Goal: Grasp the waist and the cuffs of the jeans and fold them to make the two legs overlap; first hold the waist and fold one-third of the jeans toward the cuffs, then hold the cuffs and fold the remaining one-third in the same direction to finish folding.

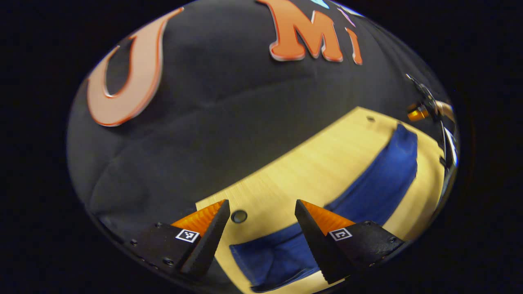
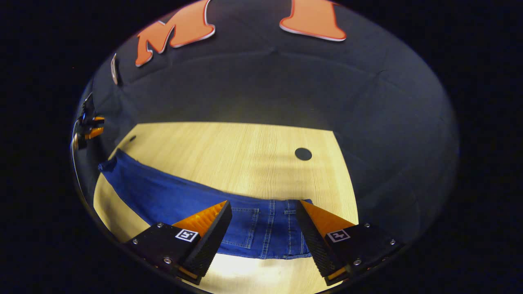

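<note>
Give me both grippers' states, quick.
Left gripper: open, holding nothing, above the jeans at the cuff end.
Right gripper: open, holding nothing, above the jeans' waist.

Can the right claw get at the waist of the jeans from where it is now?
Probably yes: the right claw is open just above the jeans' waist, and nothing lies between them.
</note>
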{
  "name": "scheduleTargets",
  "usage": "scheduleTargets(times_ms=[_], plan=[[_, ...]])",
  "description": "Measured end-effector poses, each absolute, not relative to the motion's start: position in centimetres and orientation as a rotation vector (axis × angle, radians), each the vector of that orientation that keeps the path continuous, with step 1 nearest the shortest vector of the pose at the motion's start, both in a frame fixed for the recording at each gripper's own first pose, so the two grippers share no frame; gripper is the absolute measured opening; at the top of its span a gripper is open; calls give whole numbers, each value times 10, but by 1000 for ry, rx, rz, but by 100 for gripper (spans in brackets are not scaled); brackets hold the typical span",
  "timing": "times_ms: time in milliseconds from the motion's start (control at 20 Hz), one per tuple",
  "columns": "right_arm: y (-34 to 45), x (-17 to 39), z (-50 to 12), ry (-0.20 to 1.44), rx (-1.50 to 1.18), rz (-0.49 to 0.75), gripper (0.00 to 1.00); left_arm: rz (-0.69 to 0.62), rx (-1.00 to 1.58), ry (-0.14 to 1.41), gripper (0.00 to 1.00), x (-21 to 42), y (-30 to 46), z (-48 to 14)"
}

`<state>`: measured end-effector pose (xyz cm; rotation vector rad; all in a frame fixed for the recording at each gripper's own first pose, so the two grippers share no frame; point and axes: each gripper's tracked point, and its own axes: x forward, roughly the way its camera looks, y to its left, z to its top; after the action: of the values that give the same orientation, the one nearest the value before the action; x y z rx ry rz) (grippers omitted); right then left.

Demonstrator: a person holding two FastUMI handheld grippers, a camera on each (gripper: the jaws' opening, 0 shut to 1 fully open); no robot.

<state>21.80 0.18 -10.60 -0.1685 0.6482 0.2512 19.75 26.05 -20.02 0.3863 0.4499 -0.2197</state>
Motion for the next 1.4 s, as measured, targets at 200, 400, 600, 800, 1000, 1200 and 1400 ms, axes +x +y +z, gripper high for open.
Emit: scheduleTargets(times_ms=[200,400,600,800,1000,1200,1400], plan=[[-5,220,-98,542,28,290,98,-192,292,260,98,154,174,-166],[-7,226,-101,419,309,285,99,-270,214,161,98,111,72,-151],[1,216,-108,440,403,289,98,-300,98,119,98,95,8,-142],[-19,221,-139,476,585,173,97,-246,-19,127,98,82,-5,-151],[-80,222,-200,555,644,-3,97,-218,-25,116,99,62,-11,-147],[-101,246,-252,608,722,-132,97,-206,-12,131,99,53,-3,-143],[-115,267,-288,646,768,-199,97,-169,21,132,99,51,11,-136]])
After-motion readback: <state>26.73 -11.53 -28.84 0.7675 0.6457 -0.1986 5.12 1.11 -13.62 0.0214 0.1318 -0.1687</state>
